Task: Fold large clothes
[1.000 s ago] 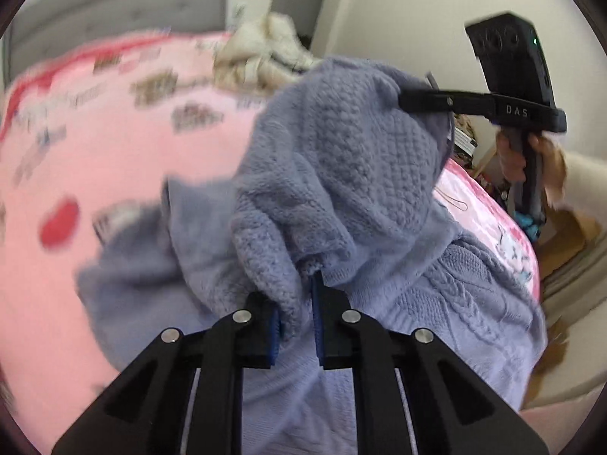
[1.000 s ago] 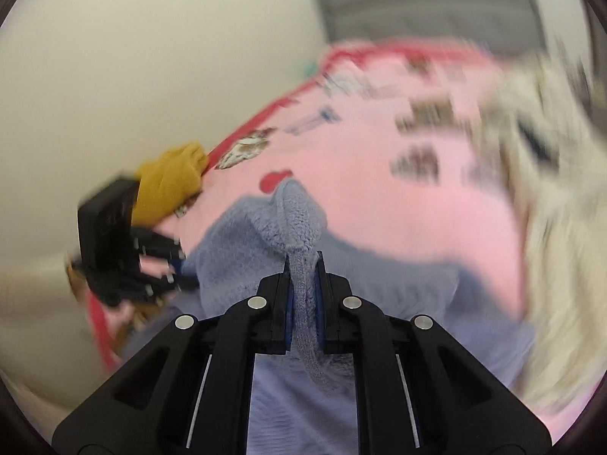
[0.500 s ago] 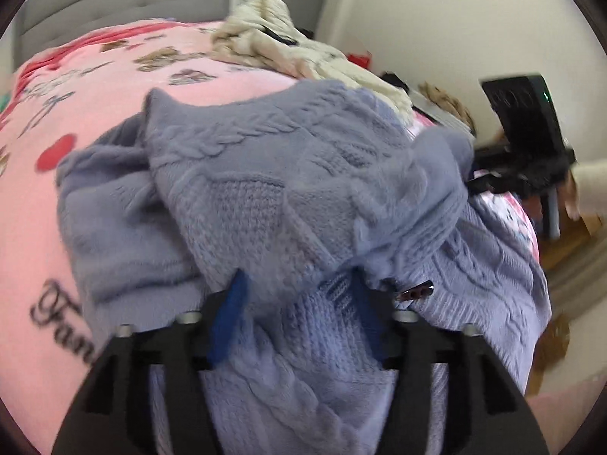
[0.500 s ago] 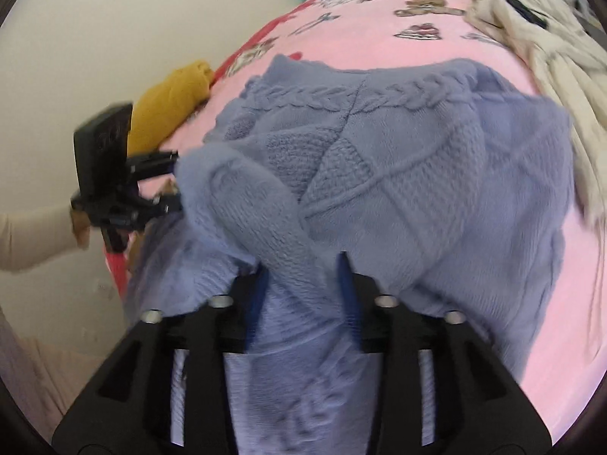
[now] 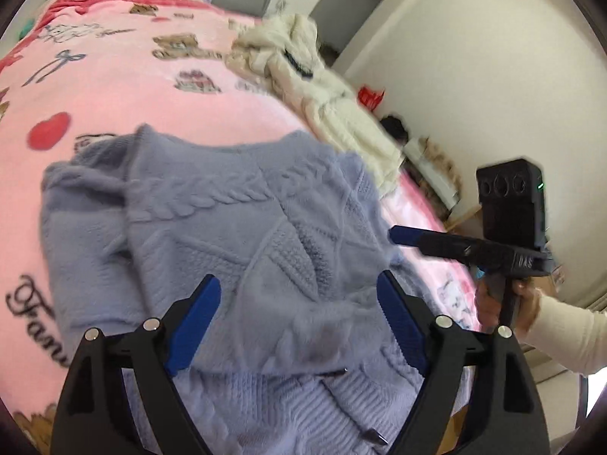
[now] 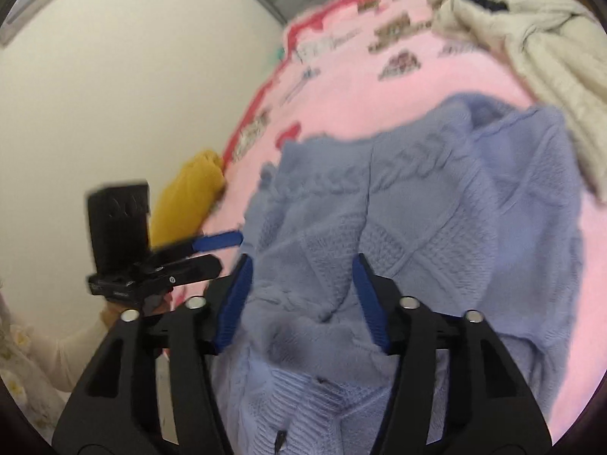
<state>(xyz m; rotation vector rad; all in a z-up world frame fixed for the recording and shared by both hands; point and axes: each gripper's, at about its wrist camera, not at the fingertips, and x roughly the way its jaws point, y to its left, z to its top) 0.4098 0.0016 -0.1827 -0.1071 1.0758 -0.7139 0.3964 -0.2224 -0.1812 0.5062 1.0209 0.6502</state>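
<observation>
Lying beneath both tongs (spread), lavender sweater (image 5: 273,235)

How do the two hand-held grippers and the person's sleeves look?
Both the left gripper and the right gripper have black frames with triangular cut-outs, silver round screws and ribbed blue pads on the jaws. Each carries a black box; the right one's shows three round lenses and a green light, with "DAS" lettering beneath. The sleeve is cream.
</observation>
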